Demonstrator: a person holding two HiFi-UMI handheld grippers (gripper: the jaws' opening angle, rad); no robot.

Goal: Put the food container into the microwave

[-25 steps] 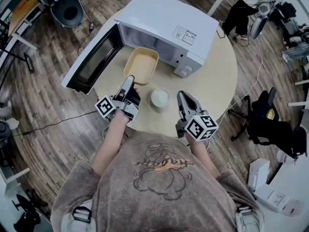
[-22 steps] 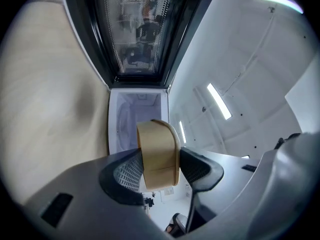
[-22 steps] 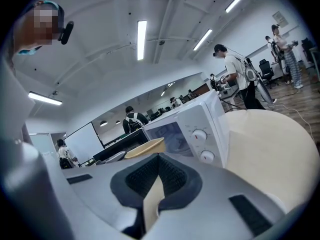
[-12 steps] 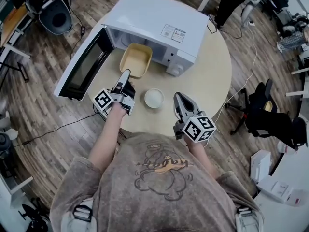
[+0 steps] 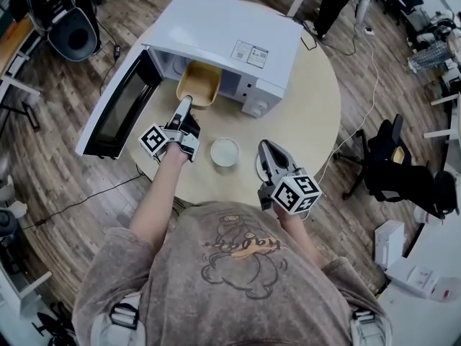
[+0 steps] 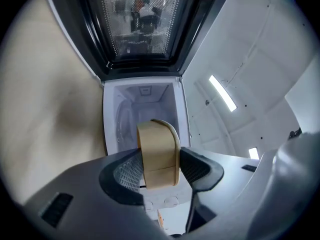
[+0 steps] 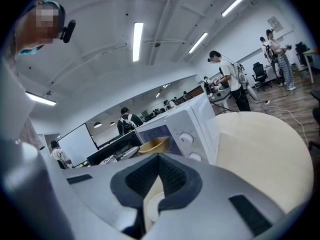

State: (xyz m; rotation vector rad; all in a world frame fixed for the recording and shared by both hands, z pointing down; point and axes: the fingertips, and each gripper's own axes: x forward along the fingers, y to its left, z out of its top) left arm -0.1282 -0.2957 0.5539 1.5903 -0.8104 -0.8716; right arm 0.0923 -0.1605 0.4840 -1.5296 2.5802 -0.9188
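Note:
The tan food container (image 5: pixel 196 83) hangs at the mouth of the white microwave (image 5: pixel 223 34), its far end inside the cavity. My left gripper (image 5: pixel 181 114) is shut on the container's near rim. In the left gripper view the container (image 6: pixel 158 154) is pinched between the pads, with the lit cavity (image 6: pixel 145 109) straight ahead. My right gripper (image 5: pixel 269 150) hovers over the table's front part, shut and holding nothing. The right gripper view shows the container (image 7: pixel 155 145) at the microwave's (image 7: pixel 187 129) opening, beyond the right gripper (image 7: pixel 162 181).
The microwave door (image 5: pixel 115 107) stands swung open to the left. A small white round dish (image 5: pixel 225 151) sits on the round beige table (image 5: pixel 310 114) between the two grippers. Chairs, cables and people stand around the room.
My left gripper has carried the container forward, from the table in front of the microwave into its opening. The right gripper has stayed in much the same place.

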